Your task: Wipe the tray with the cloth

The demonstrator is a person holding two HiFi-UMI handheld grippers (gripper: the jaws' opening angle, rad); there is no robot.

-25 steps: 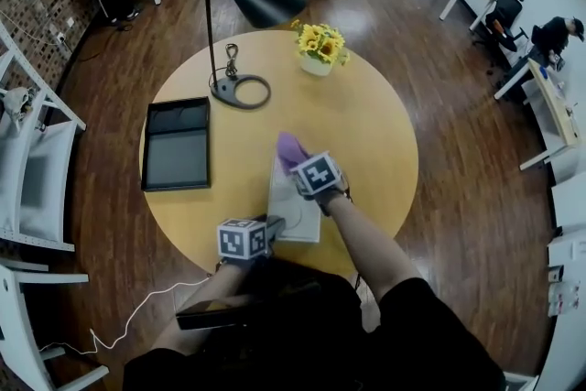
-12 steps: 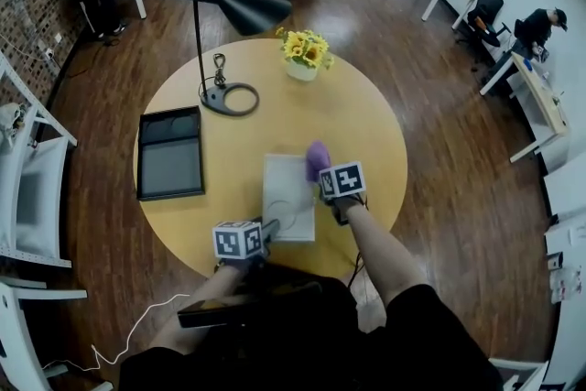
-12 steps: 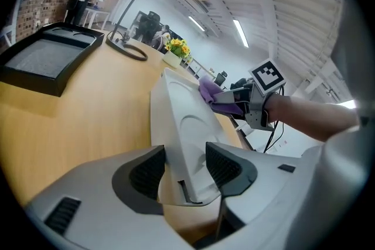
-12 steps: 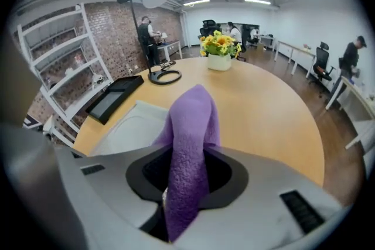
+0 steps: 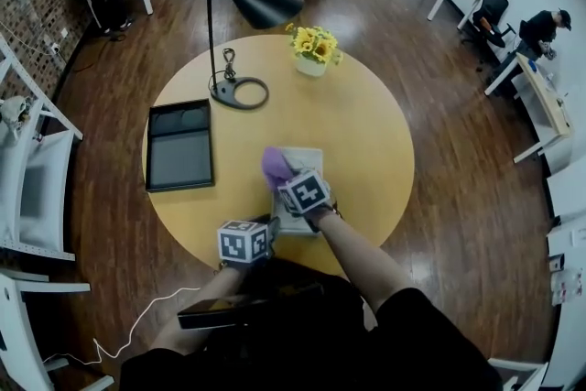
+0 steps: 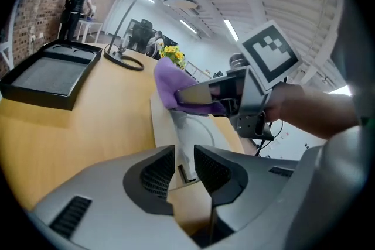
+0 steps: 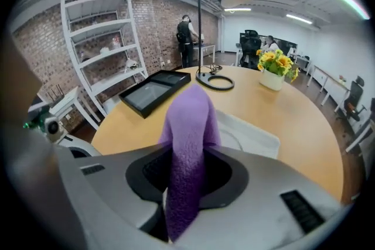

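A white tray (image 5: 308, 162) lies on the round wooden table near its front edge. My right gripper (image 5: 280, 176) is shut on a purple cloth (image 5: 275, 166) and holds it over the tray's left part; the cloth (image 7: 188, 143) stands up between the jaws, with the tray (image 7: 249, 134) beyond. My left gripper (image 5: 273, 226) is at the tray's near left edge. Its jaws are closing, and in the left gripper view (image 6: 184, 164) the tray's rim (image 6: 193, 132) sits between the pads. That view also shows the cloth (image 6: 167, 82) and the right gripper (image 6: 202, 96) above the tray.
A black tray (image 5: 179, 146) lies at the table's left. A black desk lamp (image 5: 240, 92) and a pot of yellow flowers (image 5: 316, 46) stand at the back. White shelving (image 5: 27, 188) is on the left; people sit at desks farther off.
The right gripper has carried the cloth from the tray's right side to its left. The left gripper stays at the tray's near edge.
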